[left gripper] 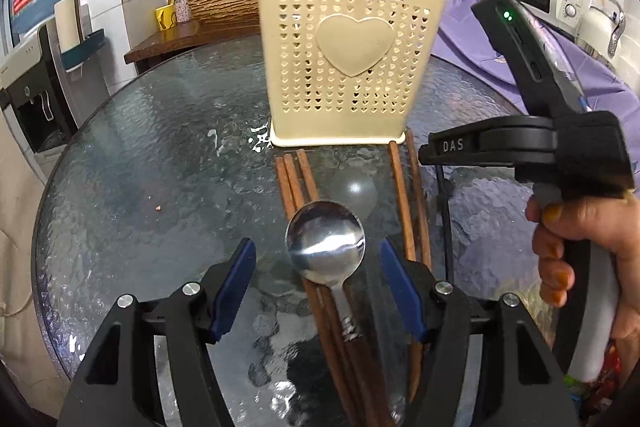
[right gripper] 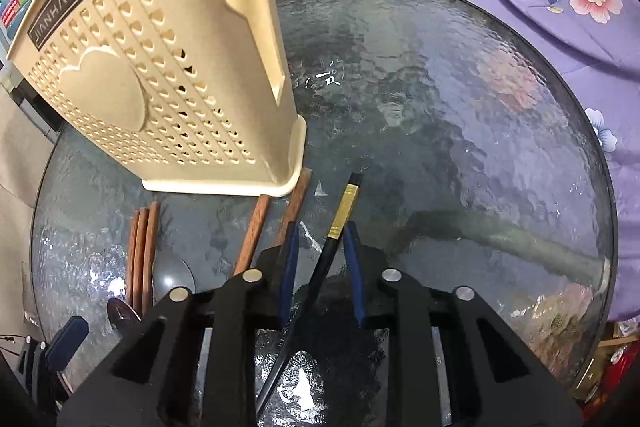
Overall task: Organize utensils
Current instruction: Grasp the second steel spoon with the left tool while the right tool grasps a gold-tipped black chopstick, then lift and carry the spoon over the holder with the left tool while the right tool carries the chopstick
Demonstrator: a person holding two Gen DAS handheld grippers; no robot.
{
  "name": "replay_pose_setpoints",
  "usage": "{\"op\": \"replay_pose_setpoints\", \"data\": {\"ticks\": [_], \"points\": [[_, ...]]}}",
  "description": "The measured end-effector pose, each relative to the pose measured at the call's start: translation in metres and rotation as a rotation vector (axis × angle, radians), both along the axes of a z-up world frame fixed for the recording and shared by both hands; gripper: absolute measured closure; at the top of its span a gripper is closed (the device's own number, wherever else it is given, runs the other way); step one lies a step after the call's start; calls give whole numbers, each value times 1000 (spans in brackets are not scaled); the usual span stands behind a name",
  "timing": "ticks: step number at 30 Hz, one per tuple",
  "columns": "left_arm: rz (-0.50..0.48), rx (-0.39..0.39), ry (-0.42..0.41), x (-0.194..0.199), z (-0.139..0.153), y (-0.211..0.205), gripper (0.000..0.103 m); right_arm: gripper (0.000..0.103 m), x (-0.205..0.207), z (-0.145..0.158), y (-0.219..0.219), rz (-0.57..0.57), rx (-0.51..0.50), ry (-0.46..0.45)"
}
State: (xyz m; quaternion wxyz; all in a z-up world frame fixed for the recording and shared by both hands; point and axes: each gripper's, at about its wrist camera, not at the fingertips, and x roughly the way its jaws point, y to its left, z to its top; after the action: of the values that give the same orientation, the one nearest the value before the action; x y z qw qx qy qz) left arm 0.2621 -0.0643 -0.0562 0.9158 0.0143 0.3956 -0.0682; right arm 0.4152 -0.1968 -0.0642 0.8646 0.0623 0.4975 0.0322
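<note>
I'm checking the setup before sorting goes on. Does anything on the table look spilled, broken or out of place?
Nothing looks spilled or broken. The holder stands upright on the glass table. The brown chopsticks and spoon lie loose before it, unsorted. One small orange crumb sits on the glass. The right gripper straddles a black chopstick.

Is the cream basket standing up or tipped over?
Standing up. In the left wrist view the cream utensil holder sits flat on its base on the glass table, open top upward. Its contents cannot be seen.
</note>
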Motion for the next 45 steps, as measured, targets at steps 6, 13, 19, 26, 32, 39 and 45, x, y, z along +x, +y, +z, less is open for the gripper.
{"op": "replay_pose_setpoints", "data": {"ticks": [6,13,19,26,32,39,45], "points": [[46,33,28,14,-5,-12,39,90,1,-1,-7,9,2,4],[74,3,69,24,-11,-12,57,90,12,-5,-3,7,2,11],[75,-9,78,26,-10,-12,57,93,12,-6,0,18,9,-8],[51,-32,35,24,5,-8,57,95,2,-7,-23,-9,62,-50],[-3,-63,-65,12,32,-3,57,95,-21,13,-43,15,100,-161],[-55,-108,-163,-4,59,3,57,95,-61,59,-63,73,166,-321],[-73,-115,-218,-13,79,6,57,96,-89,96,-72,138,187,-434]]}}
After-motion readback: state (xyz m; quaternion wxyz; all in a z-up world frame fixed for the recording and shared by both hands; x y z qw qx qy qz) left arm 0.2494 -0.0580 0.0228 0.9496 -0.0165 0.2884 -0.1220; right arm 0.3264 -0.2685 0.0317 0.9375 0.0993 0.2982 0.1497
